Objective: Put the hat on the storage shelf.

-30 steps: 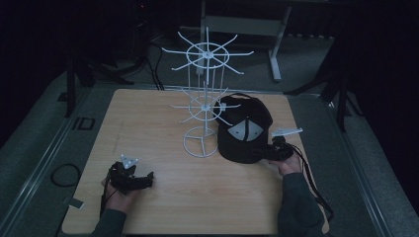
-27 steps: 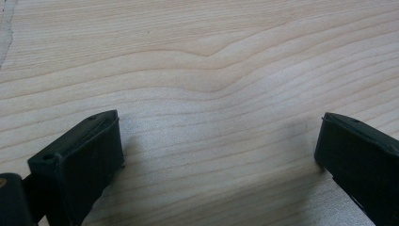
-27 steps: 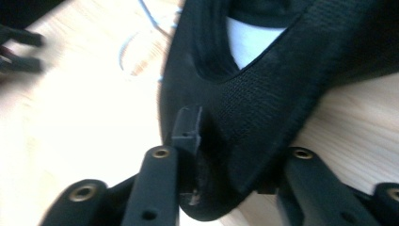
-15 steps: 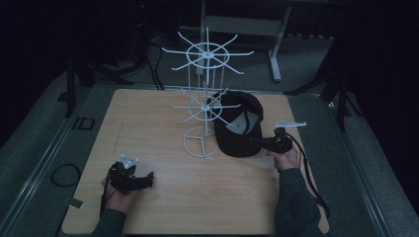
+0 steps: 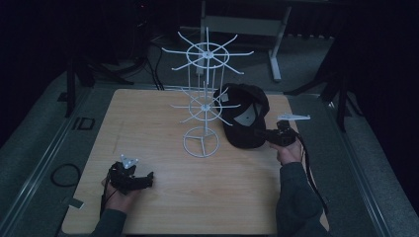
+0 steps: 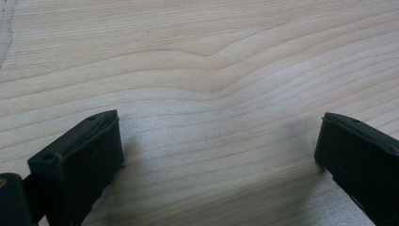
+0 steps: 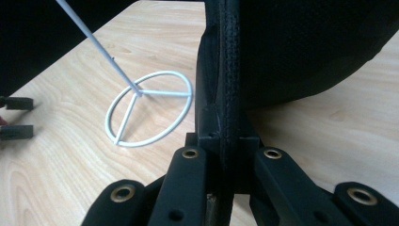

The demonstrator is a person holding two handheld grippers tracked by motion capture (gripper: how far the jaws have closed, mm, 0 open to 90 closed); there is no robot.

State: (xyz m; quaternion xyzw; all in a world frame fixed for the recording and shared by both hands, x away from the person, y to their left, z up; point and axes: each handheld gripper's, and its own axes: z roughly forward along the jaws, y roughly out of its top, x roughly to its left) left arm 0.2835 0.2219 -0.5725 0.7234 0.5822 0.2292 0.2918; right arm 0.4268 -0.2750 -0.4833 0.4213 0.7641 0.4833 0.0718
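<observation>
A black cap (image 5: 244, 116) is tilted up off the wooden table (image 5: 148, 123), leaning by the white wire rack (image 5: 203, 94). My right gripper (image 5: 264, 136) is shut on the cap's brim, and the right gripper view shows the stitched brim edge (image 7: 227, 94) clamped between the jaws, with the rack's ring base (image 7: 150, 108) to the left. My left gripper (image 5: 146, 180) rests low at the table's front left, held in a hand. Its jaws stand wide open over bare wood (image 6: 211, 94) with nothing between them.
The rack's upper spokes (image 5: 207, 49) spread wide above the table's middle. A cable (image 5: 311, 173) trails from the right gripper along the forearm. Metal rails border the table, and a stand's legs (image 5: 274, 59) sit behind it on the dark floor.
The right gripper has lifted and tipped the cap up toward the rack, moving slightly up and left. The left gripper has stayed in place.
</observation>
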